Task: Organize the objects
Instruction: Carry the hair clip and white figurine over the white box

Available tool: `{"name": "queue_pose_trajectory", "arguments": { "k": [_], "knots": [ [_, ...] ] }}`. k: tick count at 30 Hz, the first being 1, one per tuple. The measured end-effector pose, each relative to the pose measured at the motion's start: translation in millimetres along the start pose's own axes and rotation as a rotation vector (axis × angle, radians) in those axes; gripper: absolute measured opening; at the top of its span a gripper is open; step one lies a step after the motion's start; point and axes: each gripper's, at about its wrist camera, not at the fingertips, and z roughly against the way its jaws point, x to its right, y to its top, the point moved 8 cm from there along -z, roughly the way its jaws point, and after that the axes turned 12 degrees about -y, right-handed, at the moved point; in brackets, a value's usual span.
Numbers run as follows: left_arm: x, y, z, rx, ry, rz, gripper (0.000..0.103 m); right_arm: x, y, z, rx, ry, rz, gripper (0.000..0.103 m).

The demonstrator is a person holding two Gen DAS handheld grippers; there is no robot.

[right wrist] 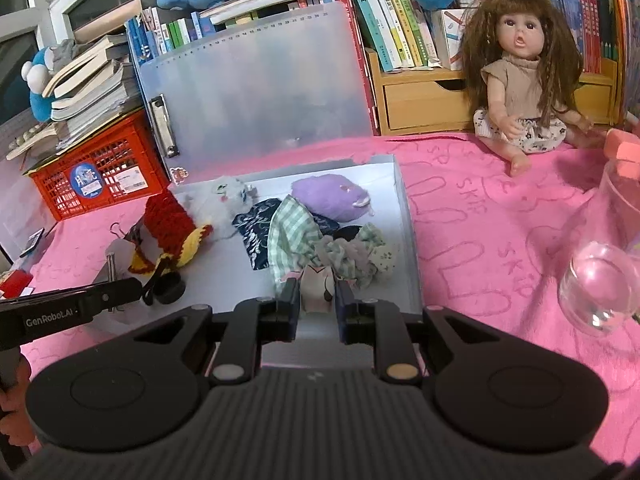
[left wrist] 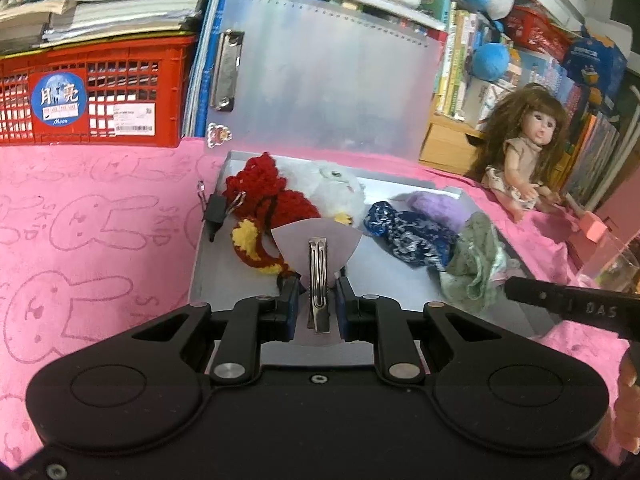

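A metal hair clip (left wrist: 318,284) on a pale card stands upright at the near edge of a shallow grey tray (left wrist: 208,248) holding crocheted, plush and fabric hair accessories, red one (left wrist: 264,196) far left.

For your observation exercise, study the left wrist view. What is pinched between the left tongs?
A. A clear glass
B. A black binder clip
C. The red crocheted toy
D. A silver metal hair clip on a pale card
D: the left tongs are shut on the silver hair clip, which is mounted on a pale fan-shaped card, above the grey tray.
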Motion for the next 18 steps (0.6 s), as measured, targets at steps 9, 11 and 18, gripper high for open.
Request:
{"name": "queue_pose_trajectory", "arguments": {
  "k": [9, 11, 18],
  "knots": [
    [-20.8, 1.6, -17.7, -0.020, 0.053, 0.007, 0.018, 3.2, 17.4, -21.2, -0.011, -0.014, -0.003, 0.022],
    [-23.3, 1.6, -20.8, -0.023, 0.062, 0.004, 0.018, 3.1, 21.8, -26.2, -0.015, -0.011, -0.009, 0.022],
    [-24.6, 3.3, -26.8, -0.022, 0.067, -0.015, 0.018, 0.4, 28.5, -40.9, -0.028, -0.009, -0.012, 0.022]
  ]
}}
